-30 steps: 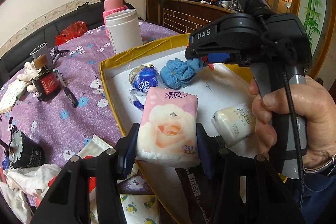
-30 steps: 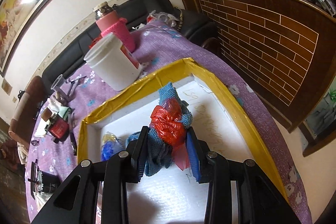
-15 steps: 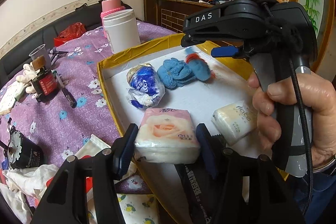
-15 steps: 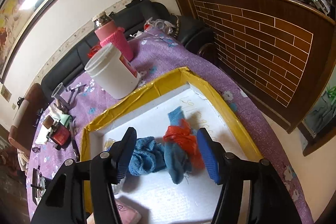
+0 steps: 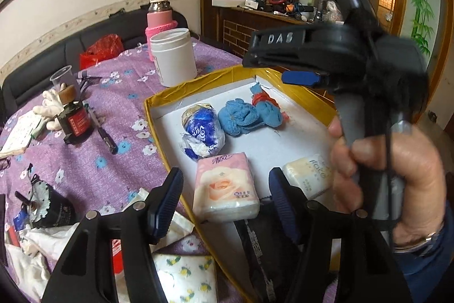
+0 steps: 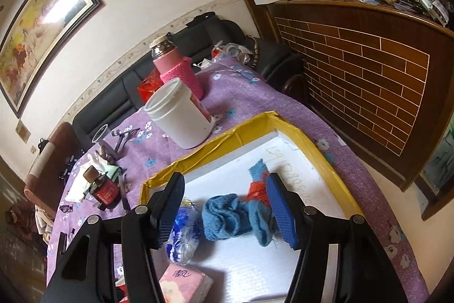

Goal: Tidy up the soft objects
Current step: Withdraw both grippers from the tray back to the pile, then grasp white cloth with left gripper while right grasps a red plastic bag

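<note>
A yellow-rimmed box (image 5: 215, 75) with a white floor holds the soft things. My left gripper (image 5: 224, 203) is open and empty around a pink rose tissue pack (image 5: 224, 186) that lies on the box floor. My right gripper (image 6: 224, 209) is open and empty above a blue towel bundle tied with red plastic (image 6: 256, 203), which also shows in the left wrist view (image 5: 265, 107). Beside it lie a second blue towel (image 5: 238, 117), a blue-white tissue pack (image 5: 201, 129) and a cream tissue pack (image 5: 308, 175). The pink pack also shows in the right wrist view (image 6: 184, 284).
A white tub (image 5: 173, 56) and pink bottle (image 5: 160, 16) stand behind the box on the purple flowered cloth (image 5: 107, 155). A red-black ink bottle (image 5: 75, 118), pen (image 5: 103, 131), gloves, black cup (image 5: 48, 203) and patterned cloths (image 5: 184, 277) lie left.
My left gripper set the pink tissue pack down in the box and opened. My right gripper let go of the red-tied blue towel bundle, opened, and pulled up and back.
</note>
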